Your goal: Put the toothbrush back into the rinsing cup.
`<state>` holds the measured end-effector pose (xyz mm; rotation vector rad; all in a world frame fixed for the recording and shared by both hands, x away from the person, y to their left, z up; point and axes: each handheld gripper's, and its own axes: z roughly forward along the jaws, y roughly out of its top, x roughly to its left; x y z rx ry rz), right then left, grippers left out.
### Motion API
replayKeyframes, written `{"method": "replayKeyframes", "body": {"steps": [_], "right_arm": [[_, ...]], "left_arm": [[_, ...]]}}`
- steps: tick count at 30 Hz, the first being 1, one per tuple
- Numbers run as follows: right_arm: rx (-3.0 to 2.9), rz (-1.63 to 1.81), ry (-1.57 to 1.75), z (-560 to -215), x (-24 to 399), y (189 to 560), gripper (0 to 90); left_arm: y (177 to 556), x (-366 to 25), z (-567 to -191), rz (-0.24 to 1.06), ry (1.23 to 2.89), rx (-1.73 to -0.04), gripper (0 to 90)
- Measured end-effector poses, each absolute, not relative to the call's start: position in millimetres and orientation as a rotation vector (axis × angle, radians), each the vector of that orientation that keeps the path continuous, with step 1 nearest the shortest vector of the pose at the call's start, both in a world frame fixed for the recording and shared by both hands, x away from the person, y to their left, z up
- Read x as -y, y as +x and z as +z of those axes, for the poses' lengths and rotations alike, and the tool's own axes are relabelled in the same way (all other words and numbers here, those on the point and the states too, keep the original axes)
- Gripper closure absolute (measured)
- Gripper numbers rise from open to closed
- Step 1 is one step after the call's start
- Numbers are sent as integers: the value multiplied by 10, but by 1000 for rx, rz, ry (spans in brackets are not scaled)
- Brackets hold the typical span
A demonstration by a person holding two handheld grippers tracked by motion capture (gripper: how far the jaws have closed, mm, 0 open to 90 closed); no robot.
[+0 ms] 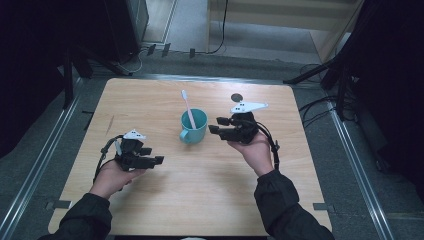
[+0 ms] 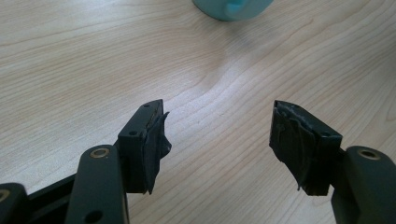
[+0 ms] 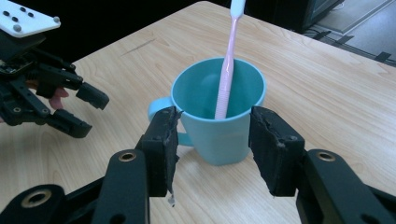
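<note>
Left gripper (image 2: 219,135) has its jaws spread wide over the wooden table (image 2: 93,60), teal mug (image 2: 232,8) at 12 o'clock.

Left hand-held gripper (image 1: 150,156) low, jaws apart, right hand-held gripper (image 1: 216,125) raised, jaws spread wide

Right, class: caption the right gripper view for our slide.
Open right gripper facing a teal mug holding a pink toothbrush.

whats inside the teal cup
A pink toothbrush stands in the teal cup, leaning on the rim with its white head up. The cup's near wall hides the bottom, so anything else lying there cannot be seen.
</note>
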<state>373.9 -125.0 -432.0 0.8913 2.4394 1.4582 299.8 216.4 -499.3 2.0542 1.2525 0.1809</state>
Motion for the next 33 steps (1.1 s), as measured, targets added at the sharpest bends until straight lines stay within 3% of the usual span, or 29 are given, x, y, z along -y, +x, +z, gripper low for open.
{"method": "replayKeyframes", "body": {"steps": [17,33], "right_arm": [[-2450,1381,873,-4459,1638,3514,506],[-2437,1345,1007,-4642,1914,3461,411]], "left_arm": [[3000,-2208,-4983,180,2039,-1251,359],[3000,-2229,-4992,198,2033,-1253,344]]}}
